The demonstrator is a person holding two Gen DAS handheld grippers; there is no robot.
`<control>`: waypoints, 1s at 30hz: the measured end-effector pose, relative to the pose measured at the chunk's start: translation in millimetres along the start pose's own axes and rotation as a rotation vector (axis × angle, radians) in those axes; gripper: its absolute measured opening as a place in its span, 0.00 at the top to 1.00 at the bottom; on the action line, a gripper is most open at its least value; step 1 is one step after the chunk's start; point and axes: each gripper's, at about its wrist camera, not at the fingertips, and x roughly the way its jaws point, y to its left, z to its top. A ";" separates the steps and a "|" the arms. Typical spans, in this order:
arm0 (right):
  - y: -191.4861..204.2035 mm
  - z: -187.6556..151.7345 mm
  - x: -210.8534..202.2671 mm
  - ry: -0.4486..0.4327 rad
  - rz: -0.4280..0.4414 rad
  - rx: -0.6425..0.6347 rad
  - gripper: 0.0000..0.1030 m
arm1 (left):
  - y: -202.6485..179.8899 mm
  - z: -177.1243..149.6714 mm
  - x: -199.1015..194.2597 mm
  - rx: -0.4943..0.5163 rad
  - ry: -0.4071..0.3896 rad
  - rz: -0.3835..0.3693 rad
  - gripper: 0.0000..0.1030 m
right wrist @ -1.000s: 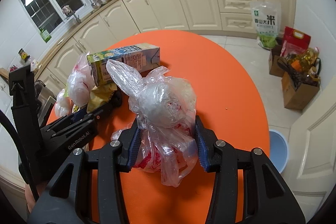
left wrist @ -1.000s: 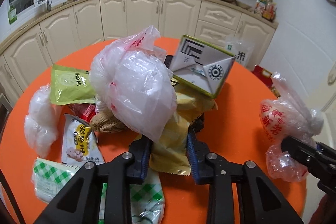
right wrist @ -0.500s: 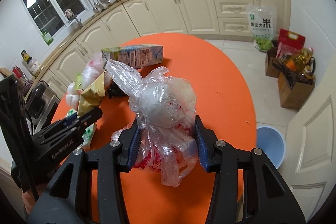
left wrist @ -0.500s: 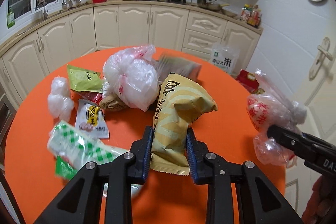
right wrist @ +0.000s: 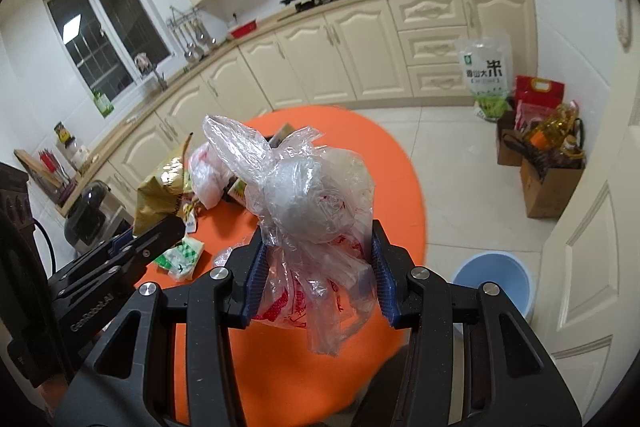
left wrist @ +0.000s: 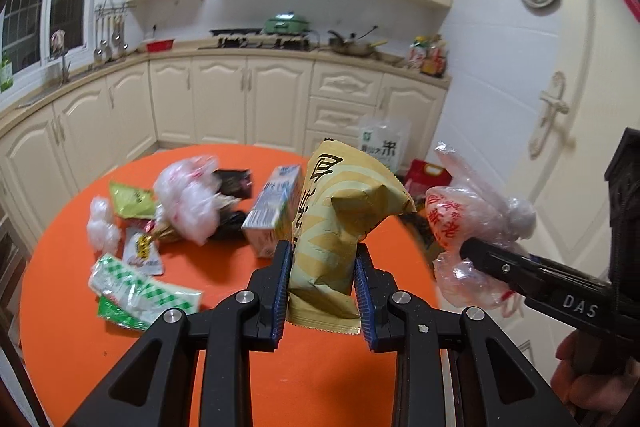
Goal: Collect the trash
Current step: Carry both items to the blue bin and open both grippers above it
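Observation:
My left gripper (left wrist: 322, 267) is shut on a tan snack bag (left wrist: 340, 223) and holds it well above the orange round table (left wrist: 320, 367). My right gripper (right wrist: 316, 259) is shut on a knotted clear plastic bag (right wrist: 312, 199) with red print, held above the table's near edge; it also shows in the left wrist view (left wrist: 472, 223). More trash lies on the table: a white plastic bag (left wrist: 188, 203), a milk carton (left wrist: 272, 211), a green-checked wrapper (left wrist: 140, 295), a green packet (left wrist: 130, 199) and small wrappers.
A blue bin (right wrist: 496, 283) stands on the tiled floor to the right of the table. A rice sack (right wrist: 486, 75), a red bag and brown boxes (right wrist: 548, 179) stand by the cream cabinets. A white door (right wrist: 592, 247) is at right.
Both grippers have risen and pulled back from the table with their loads. The carton and white bag that leaned on the snack bag now lie on the table.

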 end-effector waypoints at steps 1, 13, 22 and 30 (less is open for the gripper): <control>-5.6 0.4 -5.2 -0.009 0.000 0.008 0.58 | -6.1 -1.0 -2.2 0.006 -0.005 -0.011 0.75; -137.6 -6.2 -45.5 -0.052 -0.185 0.175 0.58 | -92.8 -12.4 47.1 0.075 0.079 -0.190 0.75; -247.8 -33.4 3.4 0.084 -0.263 0.320 0.58 | -151.1 -47.2 170.2 0.121 0.310 -0.282 0.75; -332.5 -67.5 77.9 0.225 -0.257 0.463 0.58 | -172.0 -83.0 303.9 0.157 0.529 -0.248 0.74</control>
